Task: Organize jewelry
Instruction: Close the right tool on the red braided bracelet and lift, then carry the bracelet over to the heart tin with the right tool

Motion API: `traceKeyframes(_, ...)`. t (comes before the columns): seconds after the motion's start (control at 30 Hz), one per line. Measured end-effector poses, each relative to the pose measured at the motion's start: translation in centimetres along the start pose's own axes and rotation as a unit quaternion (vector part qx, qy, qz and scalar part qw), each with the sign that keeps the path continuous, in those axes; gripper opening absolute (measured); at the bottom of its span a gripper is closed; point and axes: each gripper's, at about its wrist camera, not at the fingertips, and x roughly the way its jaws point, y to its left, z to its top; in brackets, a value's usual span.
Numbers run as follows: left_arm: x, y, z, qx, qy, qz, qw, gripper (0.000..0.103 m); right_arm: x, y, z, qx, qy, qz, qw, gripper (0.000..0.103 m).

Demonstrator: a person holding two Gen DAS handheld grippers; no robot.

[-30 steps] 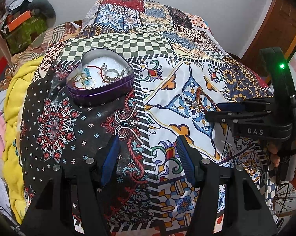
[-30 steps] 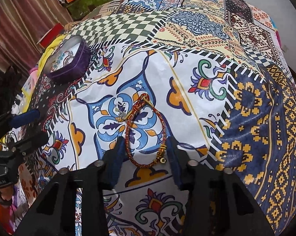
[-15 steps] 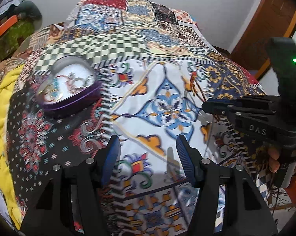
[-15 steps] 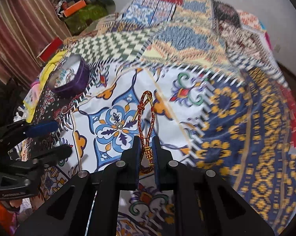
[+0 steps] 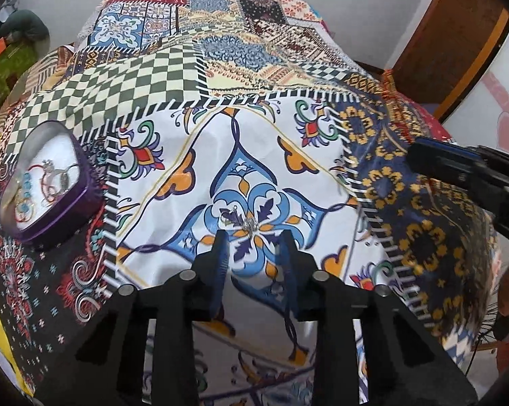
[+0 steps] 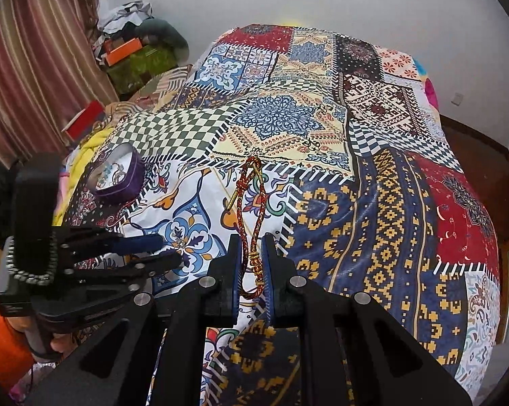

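Right wrist view has my right claw [image 6: 251, 264] clamped on the braided red bracelet [image 6: 251, 199] above the patchwork bedspread [image 6: 372, 203], my left claw [image 5: 252, 253] gaping around a small silver charm [image 5: 249, 225], purple tin [image 5: 48, 182] well left.

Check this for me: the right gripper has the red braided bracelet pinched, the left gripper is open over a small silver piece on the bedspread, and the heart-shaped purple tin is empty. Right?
Not quite. The heart-shaped purple tin is not empty: the left wrist view shows rings and beaded pieces in it. The rest stands: the right gripper pinches the red braided bracelet, and the left gripper is open over the small silver piece on the bedspread.
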Motion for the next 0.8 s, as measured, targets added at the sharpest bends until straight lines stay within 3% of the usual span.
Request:
traceKeyframes(0.2,0.8,0.2,0.4,-0.006,-0.003,0.002,1.0000,0.008,0.6,-0.7,-0.1,0.012,0.000,0.007,1.000,0.010)
traceKeyframes(0.43,-0.7,-0.2,0.4,0.005,-0.016,-0.005,0.9999,0.008,0.1,-0.7,-0.3,0.011,-0.001,0.008,1.000,0.010)
traceKeyframes(0.8,-6.8,0.1,0.2,0.014,-0.081,0.013,0.9966,0.008,-2.4,2.0,1.2,-0.007,-0.033,0.013,0.999,0.010)
